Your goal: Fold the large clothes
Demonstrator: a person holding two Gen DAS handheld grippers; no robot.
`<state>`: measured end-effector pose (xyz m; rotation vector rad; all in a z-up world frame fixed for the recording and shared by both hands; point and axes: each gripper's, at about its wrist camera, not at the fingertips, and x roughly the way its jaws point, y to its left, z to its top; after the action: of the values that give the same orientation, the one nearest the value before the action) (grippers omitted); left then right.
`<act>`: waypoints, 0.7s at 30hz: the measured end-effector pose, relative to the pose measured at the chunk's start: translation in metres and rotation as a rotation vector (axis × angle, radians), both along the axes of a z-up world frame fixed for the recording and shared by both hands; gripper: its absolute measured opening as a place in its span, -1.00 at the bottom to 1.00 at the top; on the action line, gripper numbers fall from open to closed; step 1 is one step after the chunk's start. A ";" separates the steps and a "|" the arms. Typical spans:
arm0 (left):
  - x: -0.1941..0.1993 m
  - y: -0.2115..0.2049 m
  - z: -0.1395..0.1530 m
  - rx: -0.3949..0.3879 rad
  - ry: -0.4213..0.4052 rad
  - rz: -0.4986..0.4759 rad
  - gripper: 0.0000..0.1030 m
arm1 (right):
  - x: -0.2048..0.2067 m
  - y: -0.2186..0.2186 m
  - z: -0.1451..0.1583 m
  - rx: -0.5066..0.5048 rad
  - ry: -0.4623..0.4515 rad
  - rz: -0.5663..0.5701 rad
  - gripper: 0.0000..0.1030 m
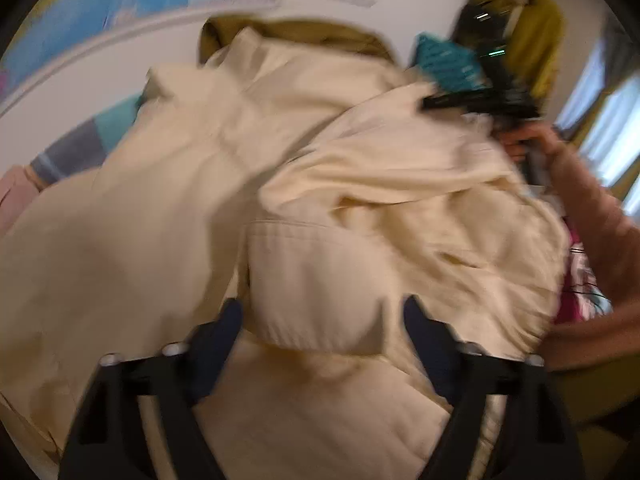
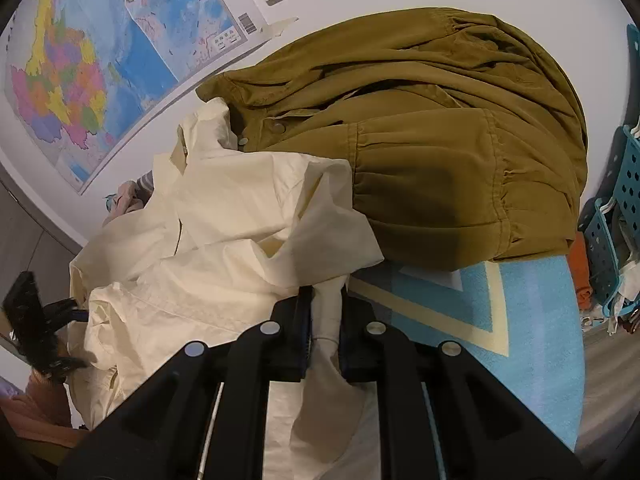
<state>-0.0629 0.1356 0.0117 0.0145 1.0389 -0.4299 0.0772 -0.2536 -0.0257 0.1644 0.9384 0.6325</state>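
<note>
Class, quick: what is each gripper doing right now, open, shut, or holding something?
Left gripper: open, pads apart over the cream jacket.
Right gripper: shut on a fold of the cream jacket.

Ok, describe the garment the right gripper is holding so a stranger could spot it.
Find the wall map; below it two garments lie heaped on a blue patterned mat. The cream jacket is the nearer, paler one, a fold pinched in the right gripper, unlike the olive-brown jacket behind.

A blue mat [image 2: 532,320] with a pale yellow band carries the cream garment [image 2: 224,240] near left and the olive jacket [image 2: 440,140] farther right.
</note>
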 end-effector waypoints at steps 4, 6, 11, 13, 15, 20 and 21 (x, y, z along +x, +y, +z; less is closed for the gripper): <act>0.020 0.008 0.008 0.128 -0.083 0.051 -0.90 | -0.002 -0.003 0.003 -0.004 -0.016 0.002 -0.79; 0.016 0.018 0.030 0.182 -0.196 0.087 -0.91 | -0.003 -0.006 0.010 -0.008 -0.025 -0.018 -0.68; -0.007 0.026 0.036 0.259 -0.270 0.060 -0.85 | -0.041 0.010 0.066 -0.038 -0.242 0.000 -0.37; -0.009 0.026 0.017 0.292 -0.221 0.051 -0.78 | -0.058 0.035 0.080 -0.031 -0.307 0.097 -0.20; -0.010 0.024 0.001 0.349 -0.182 0.065 -0.69 | -0.076 0.073 0.088 -0.039 -0.340 0.235 0.01; -0.016 0.035 -0.003 0.340 -0.182 0.105 -0.56 | -0.117 0.180 0.071 -0.131 -0.337 0.574 0.01; -0.016 0.036 -0.002 0.332 -0.186 0.112 -0.49 | -0.124 0.204 0.059 -0.187 -0.339 0.628 0.01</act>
<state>-0.0792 0.1712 0.0100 0.2869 0.9123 -0.1476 -0.0469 -0.0493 0.0331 -0.4125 0.7061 1.1035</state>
